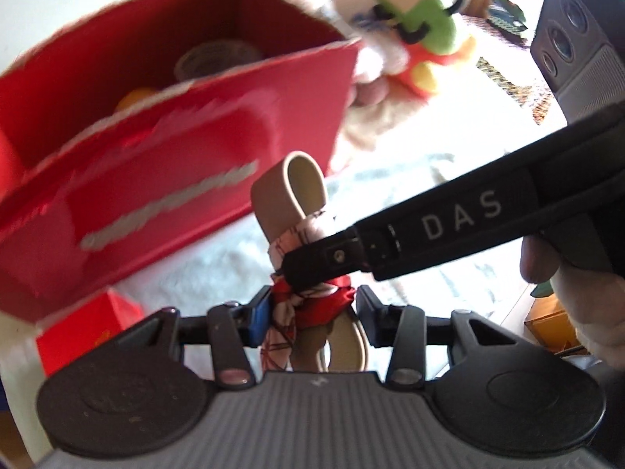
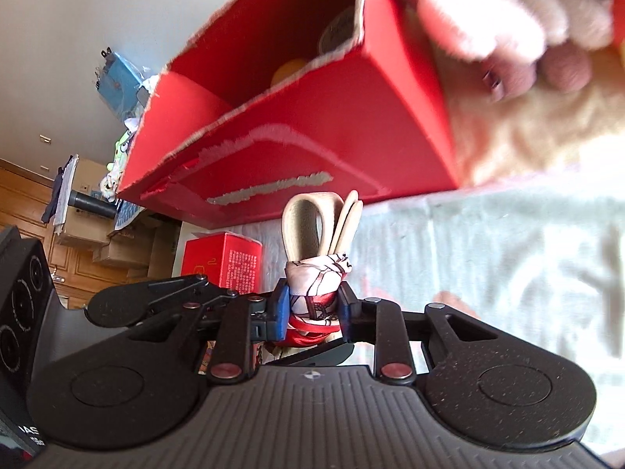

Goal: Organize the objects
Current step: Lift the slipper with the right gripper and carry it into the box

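A beige strap bundle [image 1: 291, 191] tied with a red and white patterned scarf [image 1: 312, 301] is held between both grippers. My left gripper [image 1: 312, 308] is shut on the scarf-wrapped part. My right gripper [image 2: 312, 305] is shut on the same bundle [image 2: 312, 226]; its black finger [image 1: 390, 242] crosses the left wrist view from the right. A red open cardboard box [image 1: 175, 148] stands just behind the bundle, with a tape roll [image 1: 218, 58] and an orange object [image 1: 134, 97] inside. The box also shows in the right wrist view [image 2: 332, 125].
A green plush toy [image 1: 418, 4] and a pink-white plush [image 1: 371, 58] lie right of the box on a pale cloth [image 1: 390, 164]. A small red box [image 2: 222, 262] stands at the left. A black speaker [image 1: 578, 47] stands far right.
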{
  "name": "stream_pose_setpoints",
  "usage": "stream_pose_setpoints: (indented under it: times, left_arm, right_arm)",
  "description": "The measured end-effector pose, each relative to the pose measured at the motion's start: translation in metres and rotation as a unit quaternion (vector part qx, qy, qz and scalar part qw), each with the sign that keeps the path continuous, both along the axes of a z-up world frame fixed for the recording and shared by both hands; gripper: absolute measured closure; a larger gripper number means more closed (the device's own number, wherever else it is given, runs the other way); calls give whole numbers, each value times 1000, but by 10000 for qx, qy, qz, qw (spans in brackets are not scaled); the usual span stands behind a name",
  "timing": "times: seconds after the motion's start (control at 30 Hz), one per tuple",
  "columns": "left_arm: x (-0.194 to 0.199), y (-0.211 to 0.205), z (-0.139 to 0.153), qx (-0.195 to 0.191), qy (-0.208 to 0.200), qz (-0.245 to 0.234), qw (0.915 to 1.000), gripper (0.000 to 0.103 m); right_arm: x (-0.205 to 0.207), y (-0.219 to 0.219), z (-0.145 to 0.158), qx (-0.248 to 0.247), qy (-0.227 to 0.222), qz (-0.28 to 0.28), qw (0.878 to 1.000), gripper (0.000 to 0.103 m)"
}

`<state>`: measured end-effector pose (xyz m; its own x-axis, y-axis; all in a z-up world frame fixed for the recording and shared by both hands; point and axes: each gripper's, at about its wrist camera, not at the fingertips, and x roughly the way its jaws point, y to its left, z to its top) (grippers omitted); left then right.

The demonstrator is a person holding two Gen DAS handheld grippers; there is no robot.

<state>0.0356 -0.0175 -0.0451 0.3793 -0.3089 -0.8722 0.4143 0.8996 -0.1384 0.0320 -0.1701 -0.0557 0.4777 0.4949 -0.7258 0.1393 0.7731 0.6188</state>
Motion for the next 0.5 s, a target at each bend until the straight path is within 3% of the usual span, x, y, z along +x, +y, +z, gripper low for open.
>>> stream_pose_setpoints:
  times: [0.3, 0.5]
  left_arm:
    - [12, -34, 48, -297, -729, -633, 9949, 58]
    - [18, -37, 86, -550, -1212, -782, 9880, 58]
  right_arm:
    - [-25, -18, 45, -469, -647, -317, 9963, 76]
    - [-32, -24, 79, -874, -1186, -409, 9882, 76]
